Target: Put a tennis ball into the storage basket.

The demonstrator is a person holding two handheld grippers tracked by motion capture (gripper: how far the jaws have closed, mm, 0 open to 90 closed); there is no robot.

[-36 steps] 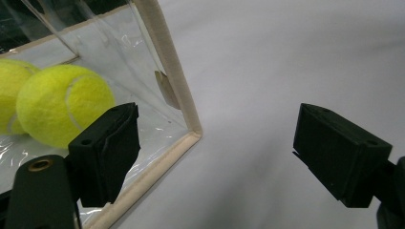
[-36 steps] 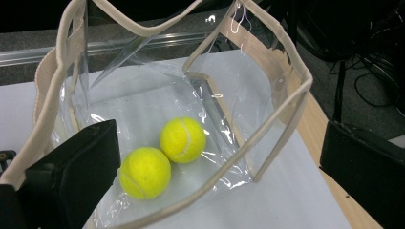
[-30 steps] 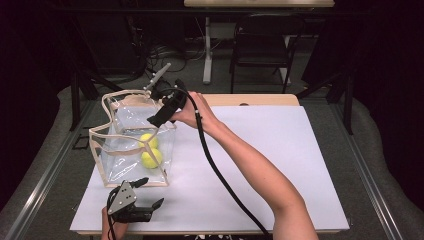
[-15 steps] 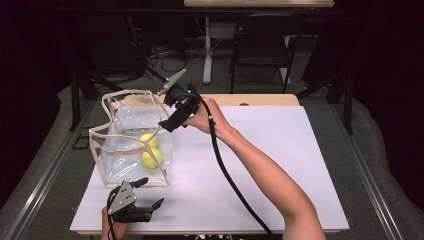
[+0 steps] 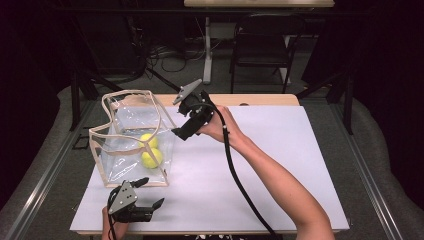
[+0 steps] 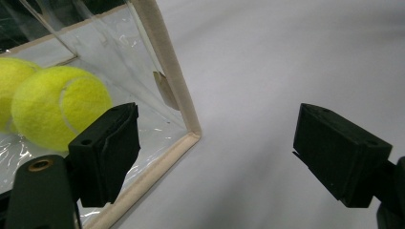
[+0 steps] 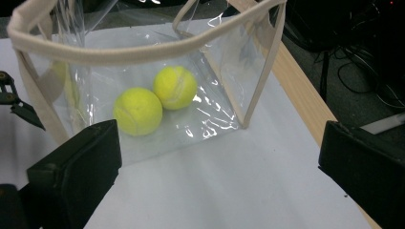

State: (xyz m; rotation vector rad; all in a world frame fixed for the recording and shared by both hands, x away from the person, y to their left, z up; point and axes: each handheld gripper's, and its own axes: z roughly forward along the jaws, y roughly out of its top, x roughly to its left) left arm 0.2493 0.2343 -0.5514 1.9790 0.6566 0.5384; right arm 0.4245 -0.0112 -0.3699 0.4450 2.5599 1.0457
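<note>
A clear bag (image 5: 132, 137) with tan trim stands left of centre, holding two tennis balls (image 5: 148, 151); the right gripper (image 5: 186, 131) hangs beside its rim, jaws spread and empty; the left gripper (image 5: 147, 192), lower left, also gapes; white sheet (image 5: 280, 165) covers the wooden table (image 5: 260, 100); a dark chair (image 5: 262, 45) stands behind.

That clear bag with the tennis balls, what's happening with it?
A person at a table holds a two-fingered gripper in each hand. The clear bag stands open on the white mat with two tennis balls inside. The right gripper hangs open and empty beside the bag's rim, touching nothing. The left gripper rests open near the bag's front corner, also empty.
</note>
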